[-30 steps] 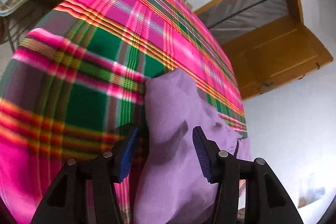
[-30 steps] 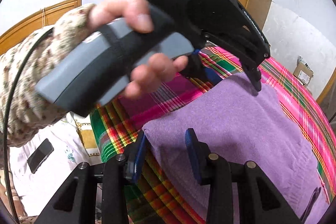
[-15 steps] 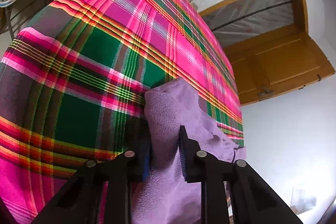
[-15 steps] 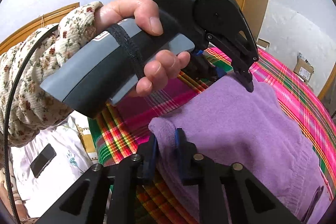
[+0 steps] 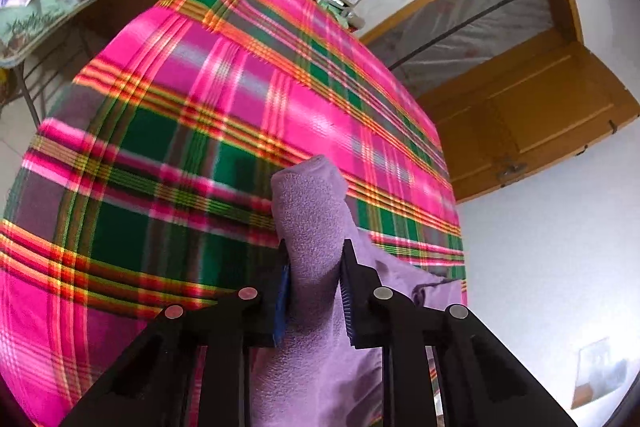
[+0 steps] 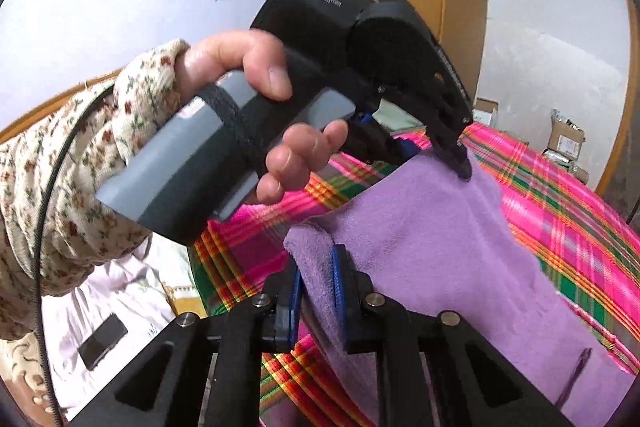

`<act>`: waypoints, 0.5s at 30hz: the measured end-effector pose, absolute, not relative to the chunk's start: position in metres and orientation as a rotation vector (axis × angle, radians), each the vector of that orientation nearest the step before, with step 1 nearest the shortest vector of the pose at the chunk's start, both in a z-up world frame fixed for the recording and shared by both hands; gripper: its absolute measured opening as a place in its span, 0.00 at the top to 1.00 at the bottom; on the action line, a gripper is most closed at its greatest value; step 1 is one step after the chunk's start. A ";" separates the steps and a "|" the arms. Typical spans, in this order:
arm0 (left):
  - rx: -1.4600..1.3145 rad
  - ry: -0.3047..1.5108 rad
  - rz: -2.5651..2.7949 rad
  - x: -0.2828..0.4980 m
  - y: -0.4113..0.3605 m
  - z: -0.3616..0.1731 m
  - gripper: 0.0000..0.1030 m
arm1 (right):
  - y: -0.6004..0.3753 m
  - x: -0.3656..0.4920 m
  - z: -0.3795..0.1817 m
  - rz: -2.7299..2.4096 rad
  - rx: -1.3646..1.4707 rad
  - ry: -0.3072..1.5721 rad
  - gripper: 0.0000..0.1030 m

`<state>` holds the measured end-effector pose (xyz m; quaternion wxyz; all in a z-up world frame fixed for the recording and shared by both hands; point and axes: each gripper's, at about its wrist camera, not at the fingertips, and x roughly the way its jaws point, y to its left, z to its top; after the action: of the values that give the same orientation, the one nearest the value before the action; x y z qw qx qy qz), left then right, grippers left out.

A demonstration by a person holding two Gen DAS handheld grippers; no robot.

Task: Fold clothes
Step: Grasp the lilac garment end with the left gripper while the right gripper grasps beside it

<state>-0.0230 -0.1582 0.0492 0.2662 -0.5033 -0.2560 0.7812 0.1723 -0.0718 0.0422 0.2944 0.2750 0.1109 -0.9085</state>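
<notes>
Plaid-covered bed (image 5: 200, 131), bright pink and green: fold barely begun, purple garment (image 6: 440, 247) lifted by two corners.
Left tongs (image 5: 314, 287) clenched on one fleecy corner, right tongs (image 6: 318, 291) clenched on the near one; soft, thick, nubbly cloth, draping limp across the near part of the flat woven blanket. Folding over, smoothing and stacking all judged still to do.

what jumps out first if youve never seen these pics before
The loud pink, green and orange plaid blanket fills most of the left wrist view, spread across the bed. On it lies a soft lilac fleece garment, pinched at two near corners by the black left gripper and right gripper. In the right wrist view, a hand in a floral sleeve grips the left tool's grey handle.
</notes>
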 end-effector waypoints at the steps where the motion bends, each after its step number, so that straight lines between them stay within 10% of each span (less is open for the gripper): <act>1: -1.352 -0.680 2.119 -0.021 -0.154 0.055 0.78 | -0.067 0.181 0.045 -2.426 0.719 0.282 0.86; 15: -1.223 -0.579 2.152 0.005 -0.093 0.119 0.78 | 0.009 0.262 0.084 -2.535 0.523 0.077 0.86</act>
<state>0.0046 -0.0929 0.1192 0.2951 -0.4597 -0.2177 0.8088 0.2620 0.0094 0.0838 0.2726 0.1945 0.0286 -0.9418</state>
